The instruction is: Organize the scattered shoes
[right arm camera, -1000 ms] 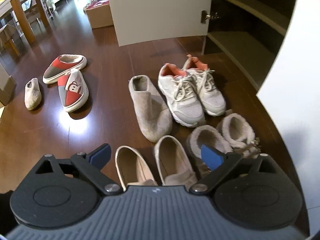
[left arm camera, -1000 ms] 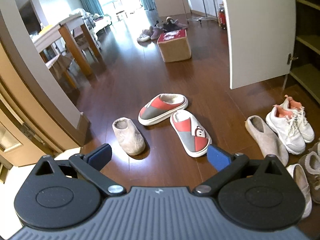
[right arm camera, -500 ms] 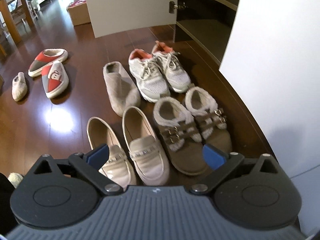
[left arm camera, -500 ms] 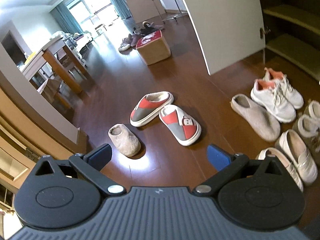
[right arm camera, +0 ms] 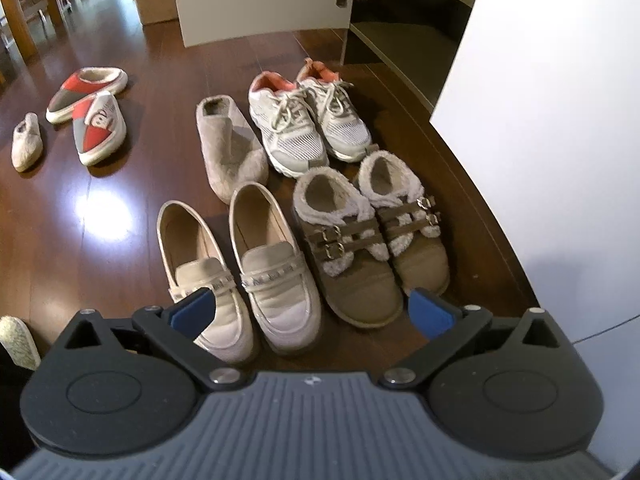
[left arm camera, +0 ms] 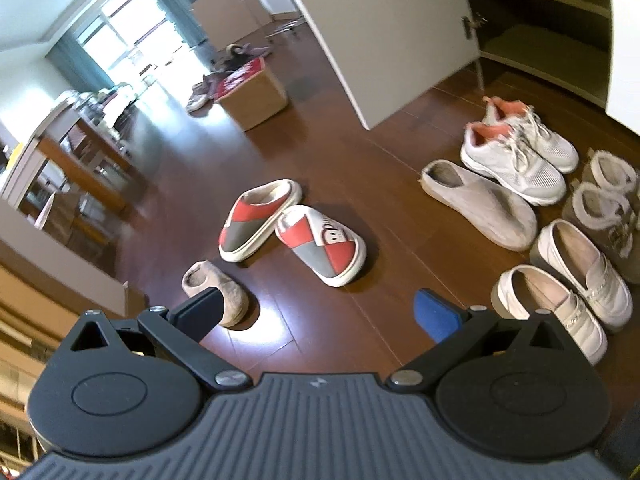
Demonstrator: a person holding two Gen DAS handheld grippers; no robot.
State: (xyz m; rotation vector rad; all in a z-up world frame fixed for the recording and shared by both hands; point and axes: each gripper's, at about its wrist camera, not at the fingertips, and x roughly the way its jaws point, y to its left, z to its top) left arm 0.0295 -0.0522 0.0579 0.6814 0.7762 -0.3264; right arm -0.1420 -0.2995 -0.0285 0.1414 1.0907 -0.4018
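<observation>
Currently, both the left gripper (left arm camera: 316,312) and the right gripper (right arm camera: 312,312) are spread wide, grasping nothing. Loafers (right arm camera: 240,264), fur shoes (right arm camera: 368,236) and sneakers (right arm camera: 308,124) occupy frame centre; 2 red slippers (right arm camera: 90,114) lie upper left.

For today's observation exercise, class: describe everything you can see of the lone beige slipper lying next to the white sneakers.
The beige slipper is a closed-toe, open-heel slip-on that looks like felt or fuzzy fabric, with a paler fleecy lining at its opening. It lies upright on its sole on the dark wooden floor, toe toward the camera. It lies close beside the left white sneaker, and its toe nearly meets the heel of a cream loafer; whether they touch cannot be told. Its apparent mate lies far to the left. Neither set of tongs holds it.
</observation>
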